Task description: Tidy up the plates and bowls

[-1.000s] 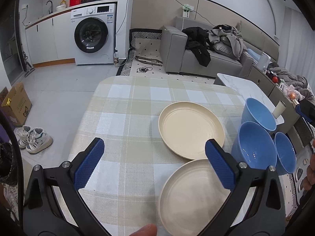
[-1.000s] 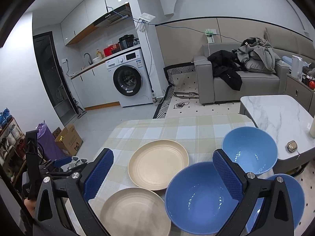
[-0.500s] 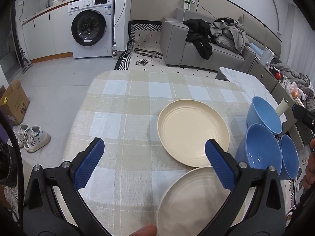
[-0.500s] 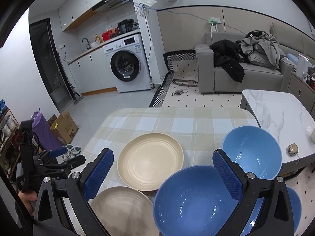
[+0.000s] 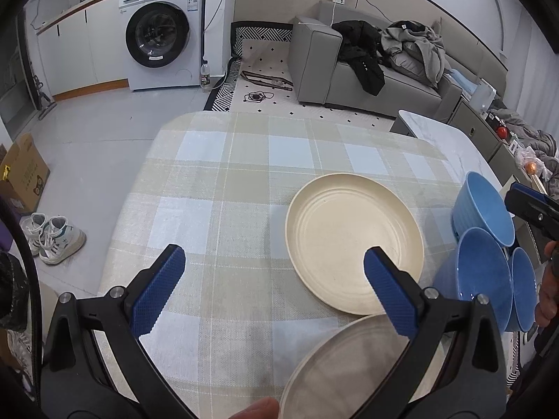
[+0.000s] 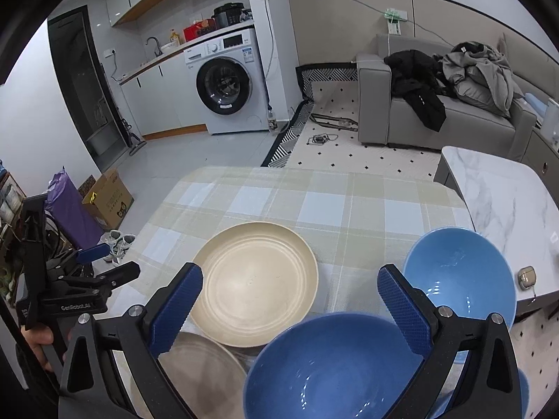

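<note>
On the checked table (image 6: 314, 206) I saw two cream plates (image 6: 256, 284) and, right of them, three blue bowls (image 6: 335, 366). My left tongs (image 5: 272, 289) and right tongs (image 6: 291, 309) hung wide open above the table, holding nothing.

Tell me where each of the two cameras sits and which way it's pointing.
Left wrist: on the left tongs, looking down over the checked table at the far cream plate; both open fingers show, a fingertip at the bottom edge.
Right wrist: on the right tongs, above the nearest blue bowl, facing the washing machine; open fingers show, and the person's other hand holding the left tongs.
Shared: both plates, blue bowls, table, washing machine, sofa.
</note>
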{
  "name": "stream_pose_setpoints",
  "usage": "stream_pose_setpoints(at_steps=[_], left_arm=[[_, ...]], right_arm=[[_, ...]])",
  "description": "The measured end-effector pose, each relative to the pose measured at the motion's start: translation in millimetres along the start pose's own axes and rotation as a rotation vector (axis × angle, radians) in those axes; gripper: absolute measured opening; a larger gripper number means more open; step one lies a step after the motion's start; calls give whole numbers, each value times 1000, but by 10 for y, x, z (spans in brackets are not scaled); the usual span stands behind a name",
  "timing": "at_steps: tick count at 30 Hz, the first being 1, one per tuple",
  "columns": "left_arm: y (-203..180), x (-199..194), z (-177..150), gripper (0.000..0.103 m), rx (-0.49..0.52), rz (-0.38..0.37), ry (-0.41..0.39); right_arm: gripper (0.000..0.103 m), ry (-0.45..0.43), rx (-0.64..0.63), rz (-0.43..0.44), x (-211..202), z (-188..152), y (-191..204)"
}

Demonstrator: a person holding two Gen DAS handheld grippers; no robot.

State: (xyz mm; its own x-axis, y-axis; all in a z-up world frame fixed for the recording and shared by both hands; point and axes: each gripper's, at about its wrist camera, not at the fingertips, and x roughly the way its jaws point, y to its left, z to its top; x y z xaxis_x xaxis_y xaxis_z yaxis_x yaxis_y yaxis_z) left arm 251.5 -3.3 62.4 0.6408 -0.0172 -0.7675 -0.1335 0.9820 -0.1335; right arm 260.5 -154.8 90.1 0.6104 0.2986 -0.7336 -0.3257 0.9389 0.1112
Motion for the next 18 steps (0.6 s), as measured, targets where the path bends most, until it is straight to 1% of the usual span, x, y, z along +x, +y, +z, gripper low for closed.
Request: stream_pose_setpoints(at_steps=[6,12,18], left_arm=[[18,233,55,102,-11,7,27],[7,502,47,102,-11,5,65],[-2,682,33,102,-6,5,90]], right_arm=[[102,58,-10,2,316,75,-70],[102,129,-32,5,644,81,-77],[102,160,-50,1,847,66,-88]])
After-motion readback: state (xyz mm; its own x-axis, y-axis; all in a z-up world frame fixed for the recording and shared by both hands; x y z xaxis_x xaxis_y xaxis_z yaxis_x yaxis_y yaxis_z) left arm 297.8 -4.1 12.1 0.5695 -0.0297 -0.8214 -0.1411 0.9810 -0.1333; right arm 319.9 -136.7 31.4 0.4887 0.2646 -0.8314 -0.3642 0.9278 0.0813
